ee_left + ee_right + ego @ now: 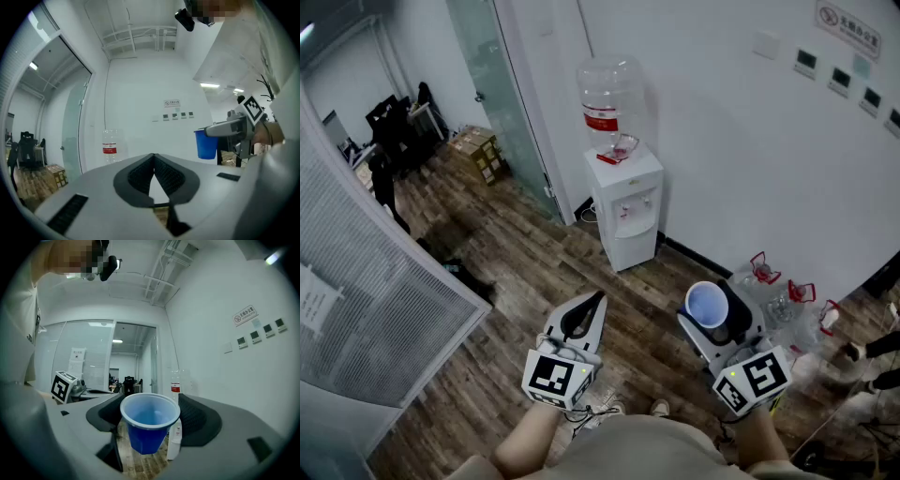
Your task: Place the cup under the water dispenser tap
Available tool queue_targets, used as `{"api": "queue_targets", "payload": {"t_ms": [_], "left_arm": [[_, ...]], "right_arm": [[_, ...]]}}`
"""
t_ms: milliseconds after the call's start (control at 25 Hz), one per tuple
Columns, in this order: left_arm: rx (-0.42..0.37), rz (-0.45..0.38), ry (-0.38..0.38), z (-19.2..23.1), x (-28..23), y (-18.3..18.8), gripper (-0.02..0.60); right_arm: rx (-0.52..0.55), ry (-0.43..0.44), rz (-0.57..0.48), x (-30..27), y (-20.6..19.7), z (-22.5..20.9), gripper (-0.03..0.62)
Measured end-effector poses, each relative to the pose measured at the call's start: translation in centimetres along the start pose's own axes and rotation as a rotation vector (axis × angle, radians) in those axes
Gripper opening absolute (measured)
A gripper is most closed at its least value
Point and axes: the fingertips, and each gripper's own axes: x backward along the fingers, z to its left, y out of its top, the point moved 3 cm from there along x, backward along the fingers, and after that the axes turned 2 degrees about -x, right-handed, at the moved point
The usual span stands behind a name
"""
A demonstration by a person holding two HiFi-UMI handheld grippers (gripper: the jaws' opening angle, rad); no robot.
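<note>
The white water dispenser [624, 208] stands against the wall with a clear bottle [609, 98] on top; its taps [637, 203] face the room. My right gripper [711, 309] is shut on an upright blue cup [706, 304], held level well short of the dispenser. In the right gripper view the cup [149, 422] sits between both pads, with the dispenser [175, 442] small behind it. My left gripper [597, 300] hangs beside it, shut and holding nothing. The left gripper view shows its fingers [165, 174] meeting at the tip, and the cup [206, 144] off to the right.
A glass door [501, 103] stands left of the dispenser, with cardboard boxes [479, 152] behind it. Several empty bottles with red handles [785, 302] lie on the floor at right. A blind-covered partition [366, 272] runs along the left. The floor is wood plank.
</note>
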Motion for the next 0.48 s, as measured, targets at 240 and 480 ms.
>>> {"api": "queue_targets", "payload": {"t_ms": [240, 480], "left_arm": [[-0.017, 0.003, 0.004, -1.7, -1.5, 0.4, 0.006], [-0.025, 0.017, 0.002, -3.9, -2.7, 0.5, 0.006]], "right_arm": [[-0.019, 0.006, -0.02, 1.3, 0.0, -2.2, 0.365], [-0.037, 0.01, -0.014, 2.9, -0.6, -4.5, 0.367]]}}
